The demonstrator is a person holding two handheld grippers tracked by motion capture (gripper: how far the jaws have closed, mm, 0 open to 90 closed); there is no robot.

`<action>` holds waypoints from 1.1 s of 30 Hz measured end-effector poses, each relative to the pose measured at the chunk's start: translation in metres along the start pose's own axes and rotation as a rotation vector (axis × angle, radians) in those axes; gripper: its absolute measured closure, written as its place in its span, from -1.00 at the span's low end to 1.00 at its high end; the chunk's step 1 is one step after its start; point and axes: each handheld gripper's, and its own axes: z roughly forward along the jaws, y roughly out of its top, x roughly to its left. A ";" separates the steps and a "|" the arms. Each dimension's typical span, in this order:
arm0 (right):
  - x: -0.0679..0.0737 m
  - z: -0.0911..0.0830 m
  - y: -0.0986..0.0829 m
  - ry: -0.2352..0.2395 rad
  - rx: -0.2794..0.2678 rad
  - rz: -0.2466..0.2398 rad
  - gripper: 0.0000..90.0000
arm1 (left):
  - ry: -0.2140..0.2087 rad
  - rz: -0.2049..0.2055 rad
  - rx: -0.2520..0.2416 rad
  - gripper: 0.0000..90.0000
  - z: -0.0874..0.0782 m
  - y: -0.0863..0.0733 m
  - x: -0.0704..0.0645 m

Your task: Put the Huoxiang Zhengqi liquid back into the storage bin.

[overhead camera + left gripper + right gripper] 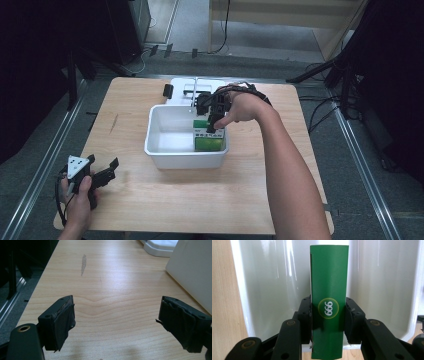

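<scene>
right hand-held gripper clamps green box inside white tub.

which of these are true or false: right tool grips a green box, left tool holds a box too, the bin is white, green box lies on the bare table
1. The right tool grips a green box. True.
2. The left tool holds a box too. False: its jaws stand open over the wooden table.
3. The bin is white. True.
4. The green box lies on the bare table. False: it is held inside the bin.
</scene>
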 end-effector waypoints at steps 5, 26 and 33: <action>-0.001 0.006 -0.003 0.000 -0.001 0.000 0.44 | 0.000 0.000 -0.001 -0.69 0.000 0.000 0.000; -0.001 0.005 -0.011 -0.012 -0.040 0.052 0.14 | 0.001 -0.006 -0.002 -0.69 0.000 0.000 0.000; -0.002 0.000 -0.015 -0.015 -0.107 0.082 -0.05 | 0.002 -0.007 -0.002 -0.69 0.000 0.000 0.000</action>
